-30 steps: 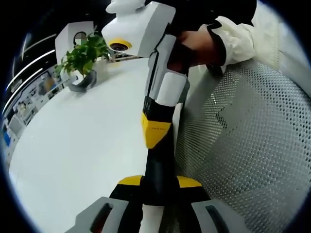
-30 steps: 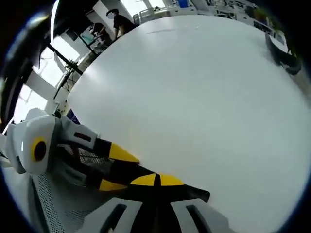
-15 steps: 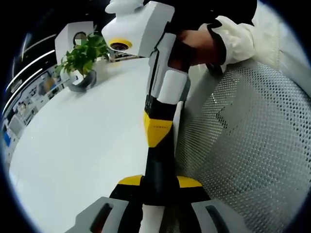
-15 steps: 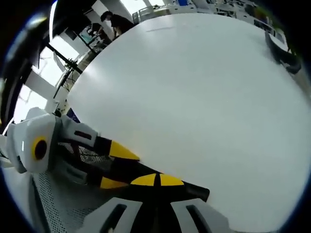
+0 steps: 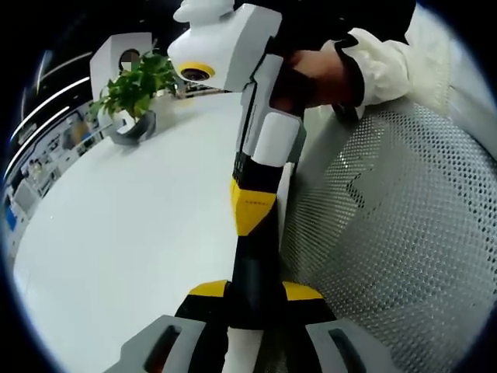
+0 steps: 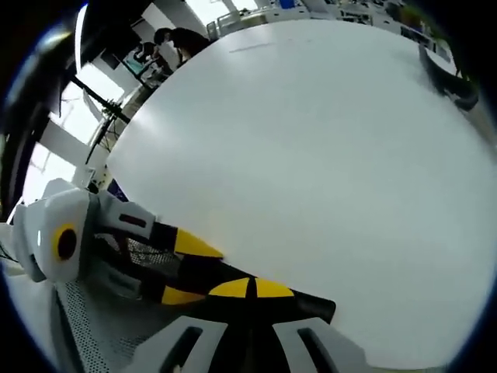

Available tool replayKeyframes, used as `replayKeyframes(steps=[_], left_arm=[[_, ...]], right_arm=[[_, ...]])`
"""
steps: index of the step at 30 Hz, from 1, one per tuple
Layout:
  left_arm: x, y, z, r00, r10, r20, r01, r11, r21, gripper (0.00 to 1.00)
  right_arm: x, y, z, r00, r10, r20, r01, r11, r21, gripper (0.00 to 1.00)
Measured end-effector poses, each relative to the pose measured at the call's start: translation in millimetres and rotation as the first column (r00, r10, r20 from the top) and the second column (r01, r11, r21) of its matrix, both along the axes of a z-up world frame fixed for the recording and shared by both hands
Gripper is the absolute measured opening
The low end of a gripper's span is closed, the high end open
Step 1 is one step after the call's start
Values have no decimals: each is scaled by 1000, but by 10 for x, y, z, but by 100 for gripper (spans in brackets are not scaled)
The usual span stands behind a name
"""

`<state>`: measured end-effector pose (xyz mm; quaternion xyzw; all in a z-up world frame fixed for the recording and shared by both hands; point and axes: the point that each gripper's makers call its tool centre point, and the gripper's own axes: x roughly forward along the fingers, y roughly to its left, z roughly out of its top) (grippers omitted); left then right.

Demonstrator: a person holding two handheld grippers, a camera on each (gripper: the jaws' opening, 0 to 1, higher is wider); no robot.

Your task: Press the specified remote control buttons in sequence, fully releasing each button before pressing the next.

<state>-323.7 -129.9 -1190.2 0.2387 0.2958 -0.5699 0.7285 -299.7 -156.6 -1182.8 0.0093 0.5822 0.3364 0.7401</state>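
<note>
Left gripper view. The left gripper, jaws closed together, lies at the edge of a white table. The right gripper reaches in from above, held by a hand in a cream sleeve. A potted plant stands at the table's far side; white perforated mesh lies beside the grippers.

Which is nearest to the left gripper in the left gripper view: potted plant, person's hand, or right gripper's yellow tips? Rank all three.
1. right gripper's yellow tips: straight ahead of the left gripper, at centre.
2. person's hand: farther up, gripping the right gripper's handle, upper right.
3. potted plant: farthest, across the white table, upper left.
</note>
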Motion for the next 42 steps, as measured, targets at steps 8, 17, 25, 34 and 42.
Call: replayKeyframes(steps=[8, 17, 25, 34, 42], left_arm=[[60, 22, 1, 999, 36, -17, -36, 999, -3, 24], [92, 29, 13, 997, 71, -23, -71, 997, -16, 25], [77, 22, 9, 997, 73, -18, -73, 997, -20, 25], [84, 13, 9, 996, 81, -28, -82, 996, -27, 25], [88, 13, 7, 995, 89, -38, -90, 995, -31, 25]], right_arm=[[45, -48, 30, 1000, -21, 21, 21, 1000, -10, 0], [16, 4, 44, 1000, -22, 1, 22, 1000, 22, 0], [-11, 6, 17, 1000, 8, 0, -8, 1000, 4, 0], [-12, 3, 13, 1000, 12, 3, -12, 1000, 3, 0], [-9, 6, 8, 999, 32, 18, -32, 999, -5, 0]])
